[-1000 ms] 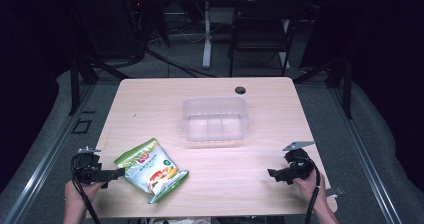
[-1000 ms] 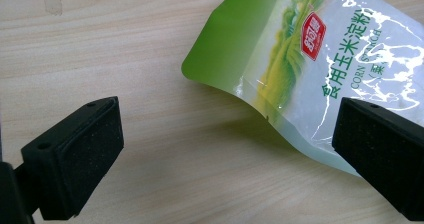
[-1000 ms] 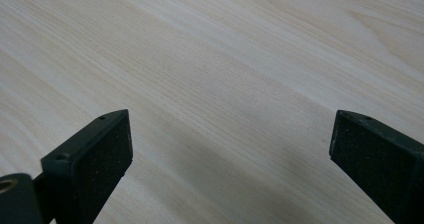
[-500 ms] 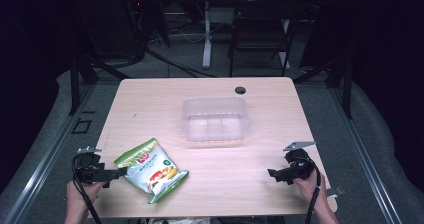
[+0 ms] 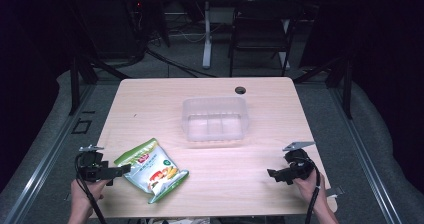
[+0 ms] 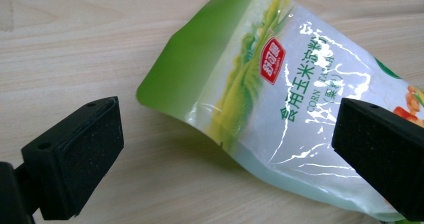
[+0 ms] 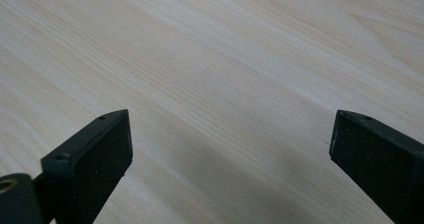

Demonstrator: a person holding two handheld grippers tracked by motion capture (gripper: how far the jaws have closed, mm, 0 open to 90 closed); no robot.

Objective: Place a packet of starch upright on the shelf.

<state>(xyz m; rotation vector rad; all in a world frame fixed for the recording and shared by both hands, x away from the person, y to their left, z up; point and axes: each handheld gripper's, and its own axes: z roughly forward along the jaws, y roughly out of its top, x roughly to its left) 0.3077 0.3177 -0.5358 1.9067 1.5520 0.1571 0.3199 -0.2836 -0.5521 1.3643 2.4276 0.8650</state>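
My left tool (image 5: pixel 120 169) sits at the table's (image 5: pixel 150 104) near left edge, jaws spread wide, and the green snack bag (image 5: pixel 152 170) lies flat just ahead of it. In the left gripper view the bag's sealed top corner (image 6: pixel 165 91) points into the gap between my jaws, not yet touched. My right tool (image 5: pixel 274 174) rests wide open near the right front corner, bare wood all around it. The clear plastic bin (image 5: pixel 214 118) stands mid-table, well apart from both tools, with open room between.
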